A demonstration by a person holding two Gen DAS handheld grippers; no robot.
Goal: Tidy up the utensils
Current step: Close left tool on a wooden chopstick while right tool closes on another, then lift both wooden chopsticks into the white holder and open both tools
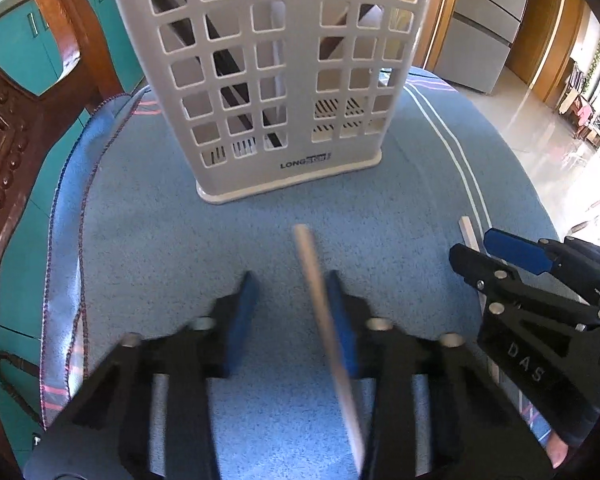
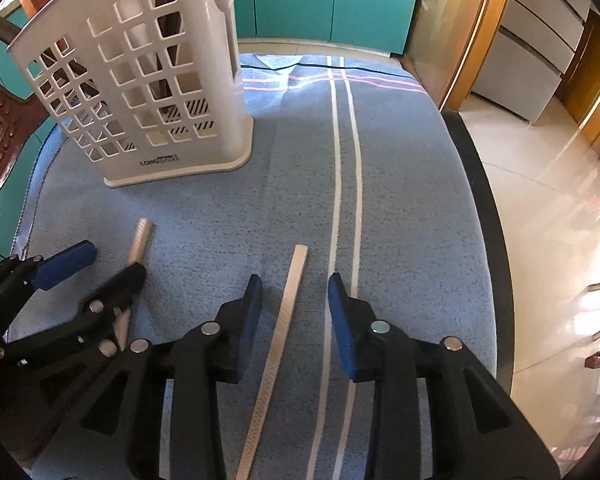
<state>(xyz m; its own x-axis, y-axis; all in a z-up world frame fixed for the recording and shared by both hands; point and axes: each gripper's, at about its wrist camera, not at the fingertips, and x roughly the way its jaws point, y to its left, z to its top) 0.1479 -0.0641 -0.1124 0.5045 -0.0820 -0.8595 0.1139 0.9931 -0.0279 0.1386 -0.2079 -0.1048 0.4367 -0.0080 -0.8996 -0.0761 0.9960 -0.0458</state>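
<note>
A white perforated utensil holder [image 1: 276, 80] [image 2: 140, 92] stands upright on the blue towel, with dark sticks showing through its holes. A round silver chopstick [image 1: 320, 300] [image 2: 140, 240] runs between the jaws of my left gripper [image 1: 292, 312] [image 2: 114, 262]. It leans on the right pad [image 1: 340, 320], with a gap to the left pad, so this gripper is open. A flat silver chopstick [image 2: 288, 312] [image 1: 469, 232] lies on the towel between the pads of my right gripper [image 2: 294, 304] [image 1: 474, 246]. Neither pad touches it, and the jaws stand open.
The blue towel [image 2: 400, 200] with two white stripes covers the table. A carved wooden chair [image 1: 4, 160] stands close at the left. The table's dark edge [image 2: 488, 220] drops to a shiny floor on the right. Teal cabinets [image 2: 320, 0] stand behind.
</note>
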